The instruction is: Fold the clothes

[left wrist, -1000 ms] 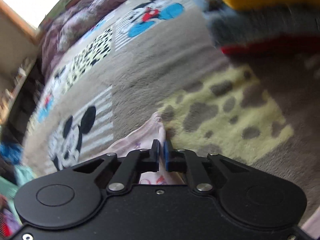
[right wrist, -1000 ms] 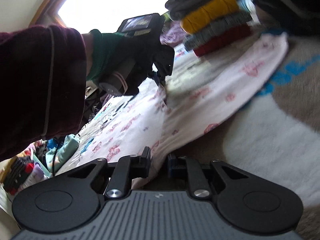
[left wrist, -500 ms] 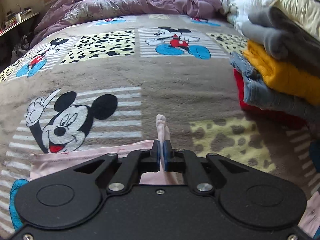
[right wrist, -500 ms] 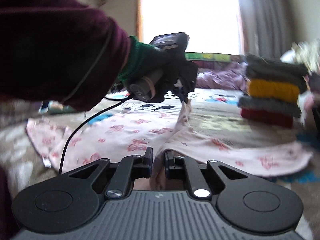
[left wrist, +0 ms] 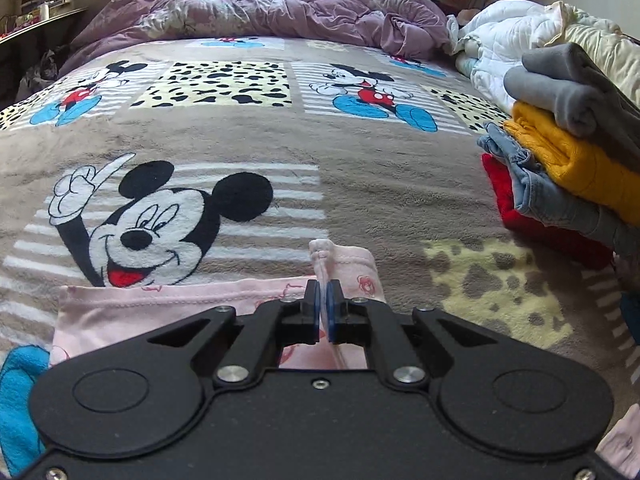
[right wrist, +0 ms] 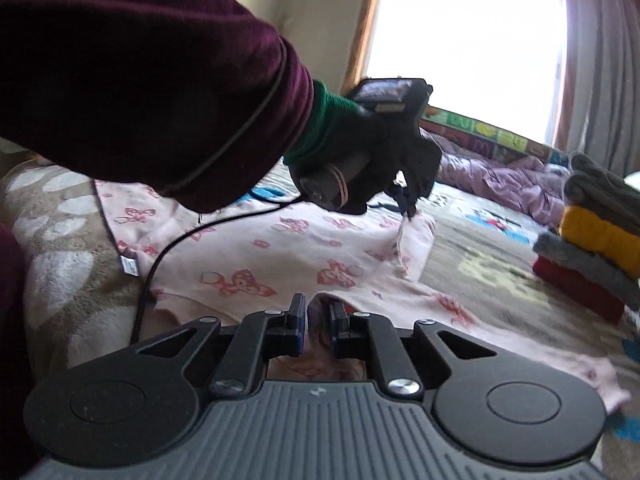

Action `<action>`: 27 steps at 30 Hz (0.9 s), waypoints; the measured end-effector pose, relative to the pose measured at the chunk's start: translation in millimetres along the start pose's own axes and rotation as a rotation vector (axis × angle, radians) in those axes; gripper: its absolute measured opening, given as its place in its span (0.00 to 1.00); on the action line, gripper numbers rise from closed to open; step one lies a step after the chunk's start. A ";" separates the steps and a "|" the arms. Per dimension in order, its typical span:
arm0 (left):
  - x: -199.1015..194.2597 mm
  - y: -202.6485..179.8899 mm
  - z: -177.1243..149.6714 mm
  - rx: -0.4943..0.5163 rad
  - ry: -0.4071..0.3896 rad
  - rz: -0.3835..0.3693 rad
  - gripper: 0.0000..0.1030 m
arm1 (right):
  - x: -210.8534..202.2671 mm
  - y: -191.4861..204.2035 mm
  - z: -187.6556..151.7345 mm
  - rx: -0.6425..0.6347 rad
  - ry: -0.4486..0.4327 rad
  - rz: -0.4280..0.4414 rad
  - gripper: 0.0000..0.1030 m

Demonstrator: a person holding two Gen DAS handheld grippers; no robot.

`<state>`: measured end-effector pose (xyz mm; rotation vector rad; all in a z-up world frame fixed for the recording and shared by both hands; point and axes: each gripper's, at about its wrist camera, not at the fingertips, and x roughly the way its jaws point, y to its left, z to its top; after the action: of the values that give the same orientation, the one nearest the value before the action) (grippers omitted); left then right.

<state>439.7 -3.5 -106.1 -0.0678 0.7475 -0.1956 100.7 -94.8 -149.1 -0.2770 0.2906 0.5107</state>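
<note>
Our left tool [left wrist: 322, 305] pinches the far edge of the pink garment [right wrist: 280, 256] spread on the bed [left wrist: 360, 160]; our right tool [right wrist: 317, 328] clamps its near edge, fold axis between them.

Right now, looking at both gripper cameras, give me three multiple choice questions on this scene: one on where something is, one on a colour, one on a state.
1. Where does the stack of folded clothes sit relative to the pink garment?
A. on top of it
B. beside it on the blanket, apart from it
C. on the floor

2. What colour is the bottom item in that stack?
A. red
B. white
C. green

3. What is the left gripper doing?
A. hanging open over the blanket
B. gripping the stack
C. shut on a fold of the pink garment

Answers: 1 B, bare blanket shows between garment and stack. 2 A, a red piece lies under the denim. 3 C, pink cloth stands pinched between its closed fingers.
</note>
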 end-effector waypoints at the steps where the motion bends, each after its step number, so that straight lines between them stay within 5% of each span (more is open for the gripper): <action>1: 0.3 2.3 -0.6 -0.001 -0.002 -0.003 0.02 | 0.7 1.5 0.3 -0.010 0.002 0.004 0.13; 9: -9.5 5.9 -9.7 0.059 -0.033 0.007 0.03 | 20.4 11.5 -5.2 -0.065 0.103 0.045 0.14; 16: -27.4 -0.1 -19.0 0.151 -0.076 0.032 0.11 | 23.4 16.8 -5.4 -0.103 0.107 0.036 0.16; 23: -72.4 -53.5 -54.8 0.316 -0.001 -0.130 0.11 | 22.1 17.4 -6.5 -0.116 0.103 0.029 0.16; 27: -99.6 -119.1 -66.2 0.504 0.028 -0.295 0.37 | 21.4 20.9 -8.1 -0.139 0.096 0.013 0.16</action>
<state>305.1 -99.6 -72.5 0.3065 0.6953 -0.6612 106.1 -70.6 -167.7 -0.4355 0.3511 0.5319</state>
